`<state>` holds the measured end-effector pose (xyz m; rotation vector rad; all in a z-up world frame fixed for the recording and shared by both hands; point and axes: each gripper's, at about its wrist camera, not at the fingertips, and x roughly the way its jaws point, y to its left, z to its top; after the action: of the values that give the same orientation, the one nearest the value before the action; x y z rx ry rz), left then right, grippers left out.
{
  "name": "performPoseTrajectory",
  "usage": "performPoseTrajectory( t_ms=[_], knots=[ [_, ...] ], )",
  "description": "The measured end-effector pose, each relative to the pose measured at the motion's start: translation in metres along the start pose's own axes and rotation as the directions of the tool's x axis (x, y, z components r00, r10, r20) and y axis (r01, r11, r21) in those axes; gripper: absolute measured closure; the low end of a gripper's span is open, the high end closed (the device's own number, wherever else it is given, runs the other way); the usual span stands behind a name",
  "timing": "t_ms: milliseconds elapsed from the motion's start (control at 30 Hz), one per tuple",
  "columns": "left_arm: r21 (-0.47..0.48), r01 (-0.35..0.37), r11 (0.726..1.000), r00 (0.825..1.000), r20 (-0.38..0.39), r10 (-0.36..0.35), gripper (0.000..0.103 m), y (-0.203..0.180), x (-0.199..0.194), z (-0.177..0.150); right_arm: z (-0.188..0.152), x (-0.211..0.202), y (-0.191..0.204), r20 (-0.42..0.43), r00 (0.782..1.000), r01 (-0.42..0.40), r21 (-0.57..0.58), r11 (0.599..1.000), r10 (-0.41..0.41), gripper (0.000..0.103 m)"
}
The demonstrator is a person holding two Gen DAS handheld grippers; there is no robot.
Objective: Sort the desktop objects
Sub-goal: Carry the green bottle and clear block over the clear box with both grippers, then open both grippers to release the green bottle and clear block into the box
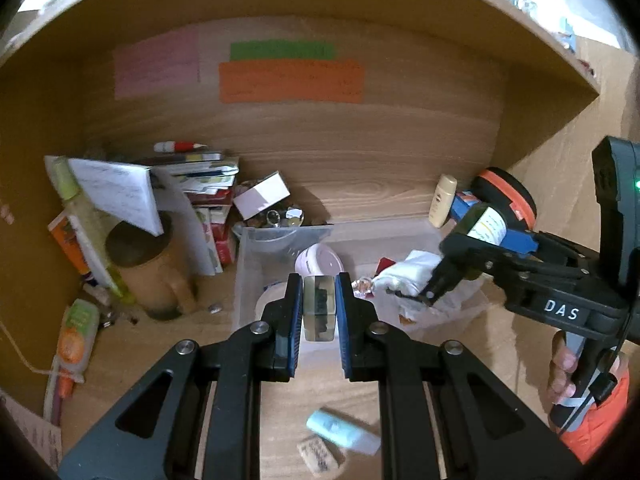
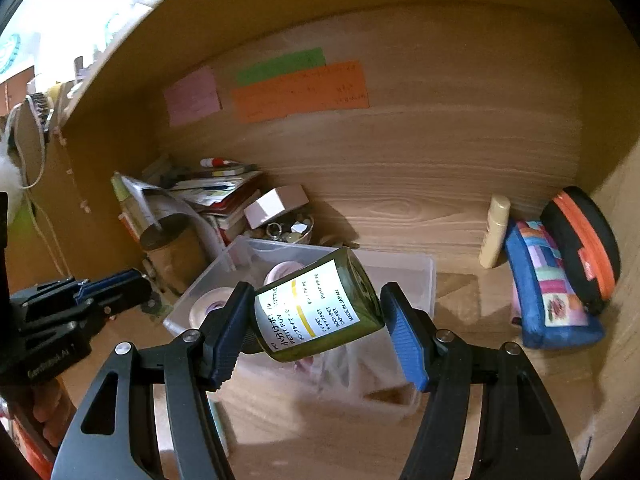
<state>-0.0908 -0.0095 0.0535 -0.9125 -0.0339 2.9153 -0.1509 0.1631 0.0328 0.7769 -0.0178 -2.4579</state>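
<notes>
My left gripper (image 1: 319, 312) is shut on a small clear block (image 1: 319, 306) with a dark shape inside it, held over the clear plastic bin (image 1: 280, 236). A dark green bottle (image 2: 320, 308) with a white label lies crosswise in my right gripper (image 2: 316, 320), which is shut on it end to end above the same bin (image 2: 404, 262). In the left wrist view the right gripper (image 1: 464, 248) comes in from the right with the bottle (image 1: 486, 224). The left gripper (image 2: 112, 284) shows at the left edge of the right wrist view. The bin holds tape rolls (image 2: 208, 306) and white wrappers (image 1: 416, 268).
Leaning books and papers (image 1: 200, 196), a brown cardboard tube (image 1: 148, 264) and tubes (image 1: 76, 332) crowd the left. A bowl of trinkets (image 2: 290, 230) stands behind the bin. A cream bottle (image 2: 496, 230), blue pouch (image 2: 548, 288) and black-orange case (image 2: 584, 240) sit right. A pale blue item (image 1: 340, 432) lies near the front.
</notes>
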Motion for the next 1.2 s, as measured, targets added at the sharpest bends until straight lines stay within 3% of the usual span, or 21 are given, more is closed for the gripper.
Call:
performPoseTrajectory(
  t_ms=[300, 600, 1067, 1200],
  knots=[
    [0.028, -0.021, 0.999, 0.996, -0.085, 0.023, 0.088, -0.014, 0.066, 0.014, -0.002, 0.051, -0.014, -0.07, 0.998, 0.011, 0.008, 1.0, -0.01, 0.041],
    [0.039, -0.007, 0.999, 0.989, -0.147, 0.013, 0.088, -0.022, 0.108, 0.012, -0.008, 0.058, -0.027, -0.093, 0.995, 0.035, 0.019, 0.999, -0.033, 0.041],
    [0.02, 0.008, 1.0, 0.982, -0.188, -0.004, 0.087, -0.016, 0.122, 0.009, -0.014, 0.069, -0.015, -0.123, 0.991, 0.05, -0.065, 0.997, -0.058, 0.04],
    [0.014, -0.001, 1.0, 0.985, -0.171, 0.004, 0.074, -0.014, 0.116, 0.011, -0.014, 0.067, -0.016, -0.107, 0.993, 0.05, -0.063, 0.997, -0.057, 0.032]
  ],
)
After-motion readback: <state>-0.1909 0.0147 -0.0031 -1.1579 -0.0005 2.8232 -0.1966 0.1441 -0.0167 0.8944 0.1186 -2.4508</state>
